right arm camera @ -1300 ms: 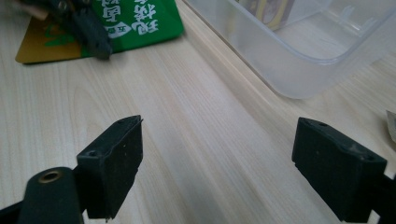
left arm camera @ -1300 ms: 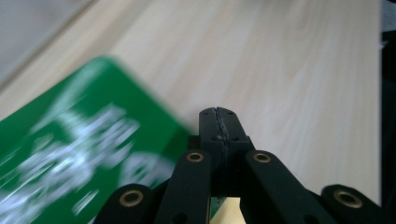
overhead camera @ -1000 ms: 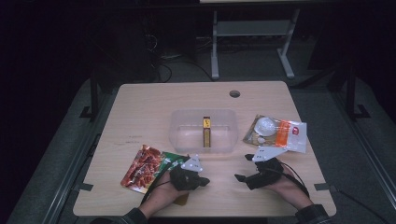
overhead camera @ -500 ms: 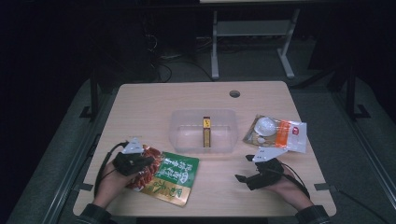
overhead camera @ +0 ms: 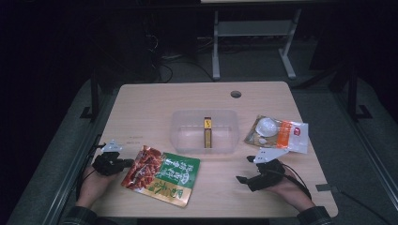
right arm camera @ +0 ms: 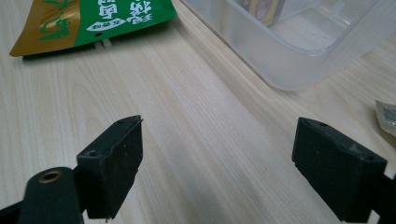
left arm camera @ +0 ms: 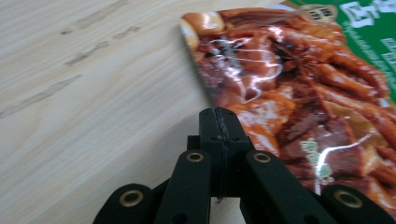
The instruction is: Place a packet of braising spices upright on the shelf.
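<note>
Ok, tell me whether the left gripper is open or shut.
Shut. In its own view the left gripper's two black jaws meet with no gap, right at the pouch's edge; whether they pinch it cannot be told.

surface (overhead camera: pixel 150 101): 1 | green-and-red snack pouch (overhead camera: pixel 162 174), near front-left corner: 1 | clear plastic bin (overhead camera: pixel 187 133), centre: 1 | yellow stick pack (overhead camera: pixel 207 132) inside bin: 1 | white-and-orange packet (overhead camera: pixel 278 134), toward right edge: 1
</note>
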Demonstrator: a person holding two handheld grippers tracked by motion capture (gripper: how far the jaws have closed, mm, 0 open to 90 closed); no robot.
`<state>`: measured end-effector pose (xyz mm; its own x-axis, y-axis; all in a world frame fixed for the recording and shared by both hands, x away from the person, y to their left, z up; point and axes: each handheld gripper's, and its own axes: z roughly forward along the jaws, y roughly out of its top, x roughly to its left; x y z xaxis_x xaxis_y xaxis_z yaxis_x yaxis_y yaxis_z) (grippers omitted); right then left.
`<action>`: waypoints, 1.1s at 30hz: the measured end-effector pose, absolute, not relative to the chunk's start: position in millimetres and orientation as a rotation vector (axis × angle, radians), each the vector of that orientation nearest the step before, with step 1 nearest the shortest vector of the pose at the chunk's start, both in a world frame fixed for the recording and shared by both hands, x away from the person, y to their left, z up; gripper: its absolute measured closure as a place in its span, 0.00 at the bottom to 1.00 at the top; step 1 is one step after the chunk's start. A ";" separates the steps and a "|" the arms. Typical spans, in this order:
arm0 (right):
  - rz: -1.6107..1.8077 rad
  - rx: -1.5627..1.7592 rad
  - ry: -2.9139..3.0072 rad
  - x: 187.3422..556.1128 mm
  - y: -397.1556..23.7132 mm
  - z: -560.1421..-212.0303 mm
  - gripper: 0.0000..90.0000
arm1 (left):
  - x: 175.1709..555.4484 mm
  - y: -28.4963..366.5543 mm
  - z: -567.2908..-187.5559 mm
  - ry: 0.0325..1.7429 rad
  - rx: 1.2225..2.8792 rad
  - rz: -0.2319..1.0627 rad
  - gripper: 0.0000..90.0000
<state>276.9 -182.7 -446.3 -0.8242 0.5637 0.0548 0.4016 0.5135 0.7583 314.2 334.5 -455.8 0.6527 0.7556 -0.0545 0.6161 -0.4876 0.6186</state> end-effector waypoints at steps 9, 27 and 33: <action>1.195 0.812 2.568 276.8 -180.9 -447.3 0.17 | 308.9 318.7 -455.7 0.961 2.291 0.220 1.00; 1.191 0.808 2.574 277.2 -180.2 -448.4 0.17 | 287.4 265.3 -454.6 0.688 2.388 0.049 1.00; 1.192 0.809 2.572 277.2 -180.3 -448.4 0.17 | 281.0 248.4 -455.7 0.613 2.392 -0.014 1.00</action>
<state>277.2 -180.3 -448.4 -0.8322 0.5520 0.0517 0.3962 0.5268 0.7520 281.0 248.4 -455.7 0.8900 0.4254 -0.1642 0.4322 -0.6725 0.6008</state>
